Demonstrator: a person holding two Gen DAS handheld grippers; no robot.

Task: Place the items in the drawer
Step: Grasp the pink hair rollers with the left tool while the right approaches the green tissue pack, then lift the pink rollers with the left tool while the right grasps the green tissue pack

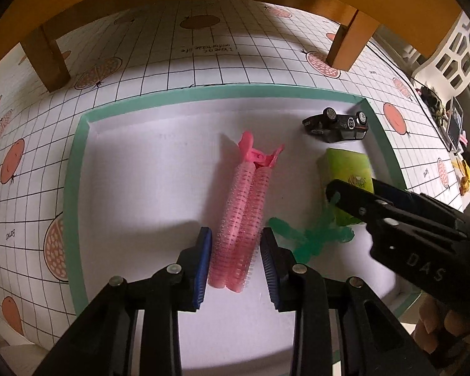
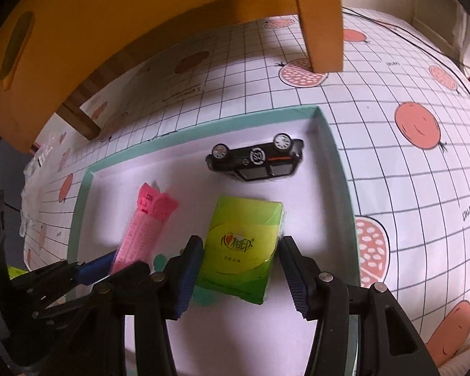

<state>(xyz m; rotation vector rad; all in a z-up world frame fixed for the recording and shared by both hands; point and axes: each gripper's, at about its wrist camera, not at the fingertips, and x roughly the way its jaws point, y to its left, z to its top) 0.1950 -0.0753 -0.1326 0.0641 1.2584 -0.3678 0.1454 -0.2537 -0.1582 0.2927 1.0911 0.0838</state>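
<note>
The drawer [image 1: 75,169] [image 2: 338,169] has a teal rim and a white floor, and lies pulled out on the tablecloth. On its floor lies a pink hair-roller clip [image 1: 244,206] [image 2: 141,232], with my left gripper [image 1: 236,233] open and a blue pad close on either side of it. A green tissue pack [image 2: 244,244] [image 1: 347,163] lies flat between the fingers of my open right gripper [image 2: 241,241] [image 1: 354,188]. A black toy car [image 1: 335,123] [image 2: 257,159] rests on its side in the far right corner. A green translucent jelly figure [image 1: 313,235] lies between clip and pack.
An orange wooden cabinet [image 2: 141,9] overhangs the far side, with legs [image 1: 44,59] [image 1: 344,44] standing on the grid-and-fruit tablecloth [image 2: 407,188]. A hand [image 1: 435,329] holds the right gripper. A white chair [image 1: 454,47] and clutter sit beyond the table's right edge.
</note>
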